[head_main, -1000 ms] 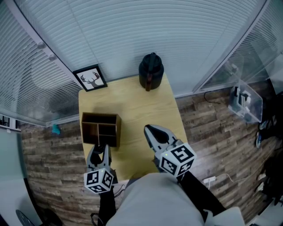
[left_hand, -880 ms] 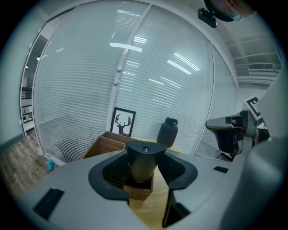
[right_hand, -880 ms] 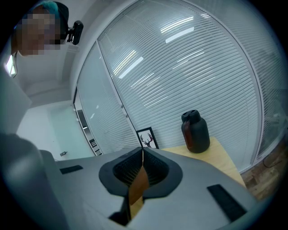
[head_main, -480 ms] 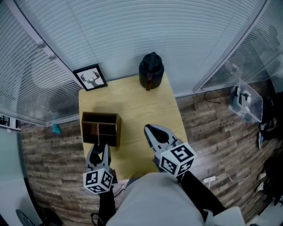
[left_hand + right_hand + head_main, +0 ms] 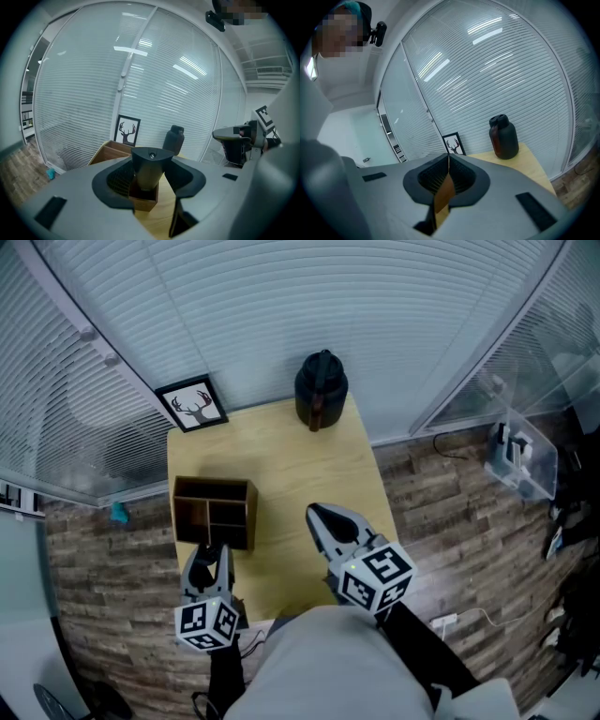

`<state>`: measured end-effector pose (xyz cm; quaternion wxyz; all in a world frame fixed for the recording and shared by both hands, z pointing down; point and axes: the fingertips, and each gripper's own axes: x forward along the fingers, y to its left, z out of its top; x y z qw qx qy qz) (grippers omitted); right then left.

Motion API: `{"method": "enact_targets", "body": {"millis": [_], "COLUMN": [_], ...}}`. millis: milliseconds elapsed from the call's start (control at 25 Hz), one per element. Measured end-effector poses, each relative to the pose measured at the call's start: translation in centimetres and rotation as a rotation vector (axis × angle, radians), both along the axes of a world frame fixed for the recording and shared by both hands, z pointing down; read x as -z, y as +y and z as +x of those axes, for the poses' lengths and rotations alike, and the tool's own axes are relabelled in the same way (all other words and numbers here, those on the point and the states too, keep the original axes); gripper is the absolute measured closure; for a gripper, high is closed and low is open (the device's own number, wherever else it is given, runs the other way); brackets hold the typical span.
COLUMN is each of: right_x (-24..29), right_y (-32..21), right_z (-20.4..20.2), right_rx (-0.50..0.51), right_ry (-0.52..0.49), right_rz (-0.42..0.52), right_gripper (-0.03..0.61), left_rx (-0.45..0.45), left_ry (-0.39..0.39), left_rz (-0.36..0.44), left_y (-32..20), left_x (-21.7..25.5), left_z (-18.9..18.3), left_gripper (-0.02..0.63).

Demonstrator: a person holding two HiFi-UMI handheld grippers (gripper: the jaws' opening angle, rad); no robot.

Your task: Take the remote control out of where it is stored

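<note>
No remote control shows in any view. A brown wooden organiser box [image 5: 212, 512] with open compartments stands at the left edge of the light wooden table [image 5: 309, 465]; its inside looks dark. My left gripper [image 5: 210, 557] hovers just in front of the box, its jaws apart and nothing between them. In the left gripper view the box [image 5: 110, 152] lies right ahead. My right gripper [image 5: 317, 514] hangs over the table's front middle, its jaws meeting at the tips and holding nothing; in its own view, the right gripper [image 5: 448, 159] points toward the back of the table.
A black jug [image 5: 321, 390] stands at the table's back edge, and a framed deer picture [image 5: 192, 405] leans at the back left corner. White blinds and glass walls close in behind. Wood-plank floor surrounds the table, with a clear bin [image 5: 521, 457] to the right.
</note>
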<state>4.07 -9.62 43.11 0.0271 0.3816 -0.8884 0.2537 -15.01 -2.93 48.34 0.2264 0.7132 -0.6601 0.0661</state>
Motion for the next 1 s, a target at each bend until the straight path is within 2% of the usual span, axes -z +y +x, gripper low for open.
{"method": "enact_targets", "body": {"millis": [1000], "right_x": [0.0], "right_y": [0.2], "right_z": [0.0], "right_rx": [0.002], "right_ry": [0.016], "right_rz": [-0.005], "right_gripper": [0.572], "left_rx": [-0.012], "left_ry": [0.018], "left_rz": [0.018], "left_y": [0.1], "left_x": [1.2], "left_z": [0.2], "left_gripper": [0.405]}}
